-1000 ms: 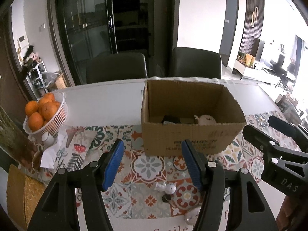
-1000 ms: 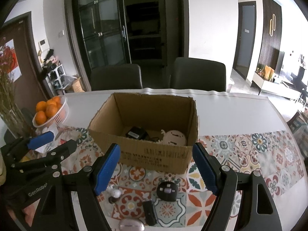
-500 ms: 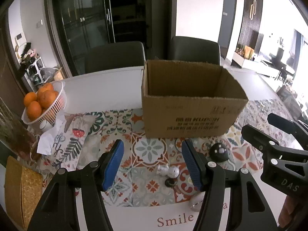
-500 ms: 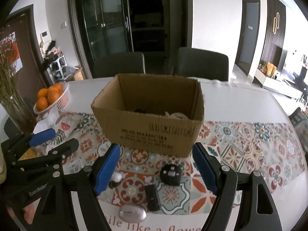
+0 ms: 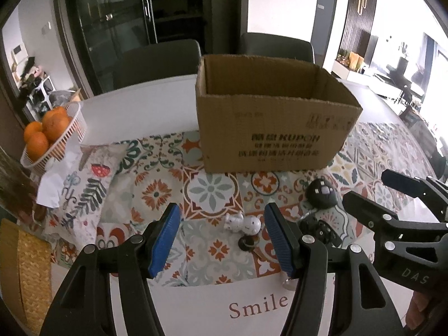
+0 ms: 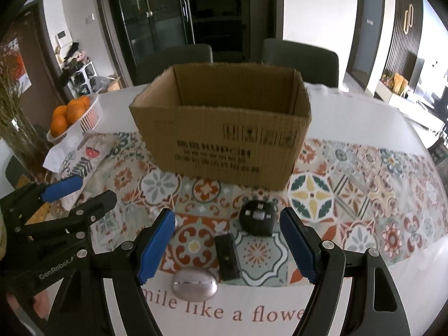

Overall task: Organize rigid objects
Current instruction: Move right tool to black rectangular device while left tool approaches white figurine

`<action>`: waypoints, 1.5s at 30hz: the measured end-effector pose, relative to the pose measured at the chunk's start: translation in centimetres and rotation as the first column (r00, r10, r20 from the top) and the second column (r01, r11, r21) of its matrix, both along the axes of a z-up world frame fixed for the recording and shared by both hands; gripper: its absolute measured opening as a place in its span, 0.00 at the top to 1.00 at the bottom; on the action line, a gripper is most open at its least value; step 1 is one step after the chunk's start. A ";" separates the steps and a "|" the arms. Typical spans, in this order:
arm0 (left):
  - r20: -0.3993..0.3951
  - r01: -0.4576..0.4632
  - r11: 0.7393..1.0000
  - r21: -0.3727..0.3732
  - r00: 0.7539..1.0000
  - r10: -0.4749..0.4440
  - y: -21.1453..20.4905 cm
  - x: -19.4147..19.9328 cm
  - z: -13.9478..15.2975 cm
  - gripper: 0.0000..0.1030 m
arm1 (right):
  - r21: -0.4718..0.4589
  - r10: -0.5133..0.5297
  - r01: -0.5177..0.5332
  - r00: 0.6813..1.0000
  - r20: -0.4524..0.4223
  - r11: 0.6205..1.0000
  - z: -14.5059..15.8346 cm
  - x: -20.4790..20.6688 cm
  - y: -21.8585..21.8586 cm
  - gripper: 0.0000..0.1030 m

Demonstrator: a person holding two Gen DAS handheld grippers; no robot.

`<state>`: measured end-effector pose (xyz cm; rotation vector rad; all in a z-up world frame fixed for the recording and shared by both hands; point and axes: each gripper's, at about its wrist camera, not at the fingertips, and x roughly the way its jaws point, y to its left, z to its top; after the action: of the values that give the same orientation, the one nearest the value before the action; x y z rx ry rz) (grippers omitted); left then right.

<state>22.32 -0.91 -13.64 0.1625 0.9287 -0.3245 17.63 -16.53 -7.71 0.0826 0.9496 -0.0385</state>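
Left gripper (image 5: 221, 233) and right gripper (image 6: 227, 242) both stand apart-jawed with nothing gripped. Cardboard box (image 5: 268, 128) reads "KUPON"; patterned mat (image 5: 212, 190) edge reads "Smile like a flowe…"; gripper bodies read "DAS" and "GenRobot". Versus one second ago, both views sit lower: box interior no longer visible. White figurine (image 5: 243, 223), round black device (image 6: 257, 217), black bar (image 6: 226, 256) and silver oval (image 6: 194, 284) lie before the box on a white dining table (image 6: 350, 114).
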 end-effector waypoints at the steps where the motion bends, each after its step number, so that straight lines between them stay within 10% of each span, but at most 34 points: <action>1: -0.005 0.002 1.000 0.001 1.000 -0.002 0.0 0.0 -0.2 0.40 | 0.004 -0.001 0.001 1.000 -0.008 1.000 -0.3 0.0 0.0 0.24; 45: -0.155 0.142 0.990 -0.022 0.977 -0.144 -2.5 2.5 -9.0 0.40 | 0.048 -0.055 0.067 0.975 -0.217 0.997 -9.6 0.6 -0.7 0.27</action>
<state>24.84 -3.38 -22.64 0.1965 1.0729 -0.4812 18.25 -17.28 -17.28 0.1608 1.1657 -0.0798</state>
